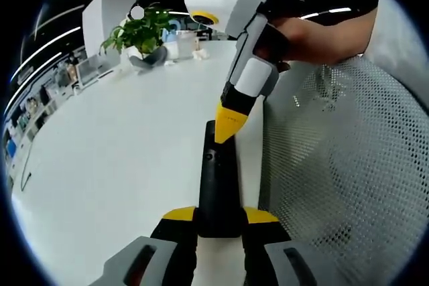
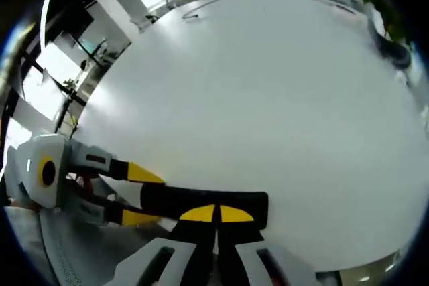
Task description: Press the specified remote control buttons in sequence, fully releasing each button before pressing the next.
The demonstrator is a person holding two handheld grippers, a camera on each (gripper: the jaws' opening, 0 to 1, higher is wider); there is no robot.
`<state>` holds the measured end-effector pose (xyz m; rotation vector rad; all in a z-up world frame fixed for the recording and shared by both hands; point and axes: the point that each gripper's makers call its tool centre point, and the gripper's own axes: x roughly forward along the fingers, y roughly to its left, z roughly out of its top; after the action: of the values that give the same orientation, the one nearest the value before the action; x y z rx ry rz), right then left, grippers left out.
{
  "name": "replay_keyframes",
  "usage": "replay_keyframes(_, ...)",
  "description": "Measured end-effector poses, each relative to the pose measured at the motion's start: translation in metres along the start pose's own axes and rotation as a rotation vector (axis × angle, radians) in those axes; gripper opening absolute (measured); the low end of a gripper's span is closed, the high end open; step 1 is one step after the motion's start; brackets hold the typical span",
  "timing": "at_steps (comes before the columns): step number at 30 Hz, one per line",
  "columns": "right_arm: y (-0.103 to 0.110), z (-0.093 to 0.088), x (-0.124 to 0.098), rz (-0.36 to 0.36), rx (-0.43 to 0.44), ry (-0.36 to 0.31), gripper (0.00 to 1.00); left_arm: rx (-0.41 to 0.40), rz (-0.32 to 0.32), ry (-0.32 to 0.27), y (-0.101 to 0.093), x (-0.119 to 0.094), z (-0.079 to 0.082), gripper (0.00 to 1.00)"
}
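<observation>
A slim black remote lies lengthwise between the yellow tips of my left gripper, which is shut on its near end just above the white table. From the upper right comes my right gripper, jaws shut, its yellow tip resting on the remote's upper face near the far end. In the right gripper view the remote runs sideways. My right gripper touches it with closed tips, and the left gripper clamps its left end.
A white mesh chair back stands close on the right of the remote. A potted plant and small containers sit at the table's far end. A person's hand holds the right gripper. Wide bare tabletop stretches beyond.
</observation>
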<state>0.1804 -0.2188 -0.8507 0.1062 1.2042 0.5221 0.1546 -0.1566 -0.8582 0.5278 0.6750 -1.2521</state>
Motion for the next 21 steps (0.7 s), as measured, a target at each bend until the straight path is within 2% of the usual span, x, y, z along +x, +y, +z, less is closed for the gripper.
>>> replay_keyframes(3,0.006,0.001,0.001,0.063,0.082,-0.004,0.00,0.004,-0.004,0.002,-0.001,0.001,0.000,0.24)
replay_keyframes(5,0.010,0.003,0.000,0.091,0.101,-0.010,0.00,0.010,-0.011,0.002,-0.003,0.001,0.000,0.24)
replay_keyframes(11,0.015,0.011,-0.002,0.122,0.093,-0.073,0.00,0.025,-0.026,0.002,-0.009,0.002,0.002,0.24)
replay_keyframes(15,0.021,0.007,0.003,0.149,0.092,-0.042,0.00,0.022,-0.025,0.001,-0.009,0.003,0.003,0.24)
replay_keyframes(17,0.022,0.002,0.005,0.142,0.077,-0.008,0.00,0.021,-0.025,0.000,-0.009,0.003,0.003,0.24)
replay_keyframes(21,0.021,0.001,0.007,0.120,0.048,-0.004,0.00,0.023,-0.026,-0.003,-0.009,0.003,0.003,0.24)
